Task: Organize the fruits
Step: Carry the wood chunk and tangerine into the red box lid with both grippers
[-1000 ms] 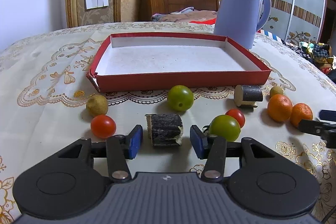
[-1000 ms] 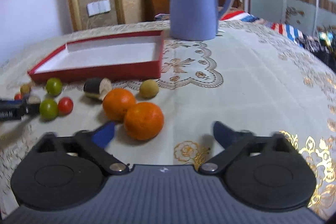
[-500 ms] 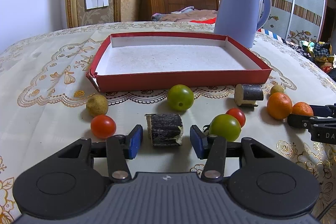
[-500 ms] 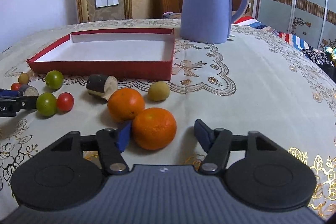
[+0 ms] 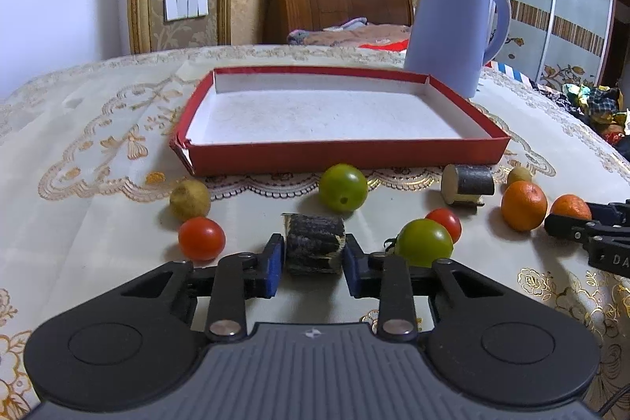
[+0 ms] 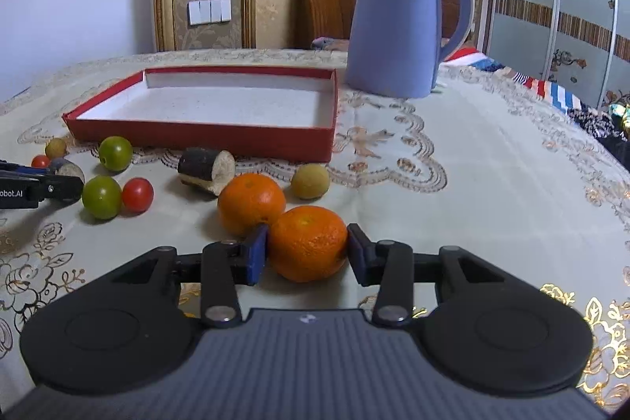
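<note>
The left gripper [image 5: 314, 259] has just been closing and now pinches a dark-barked stub [image 5: 314, 245] whose lower end is hidden behind the blue pads; the right gripper [image 6: 308, 253] has likewise been closing and squeezes the nearer orange [image 6: 308, 243], its underside cut off by the gripper body. In the left wrist view that gripper enters at the right edge, only partly in frame. A second orange [image 6: 251, 198] touches the held one from behind, leaving little room on that side. Near the table's front edge lie two green fruits [image 5: 343, 188] [image 5: 423, 243], two red tomatoes [image 5: 201, 237] [image 5: 444, 224], two small yellowish fruits [image 5: 189, 198] [image 6: 310, 180] and another cut stub [image 5: 467, 183], all just in front of the red tray [image 5: 346, 154], whose white floor is open. A blue jug [image 6: 401, 26] stands at the tray's far right corner. The table [image 6: 492, 164] wears a cream cloth with gold embroidery; beyond it are a wooden headboard, a wall switch and patterned wardrobe doors, the far clutter too blurred to name.
</note>
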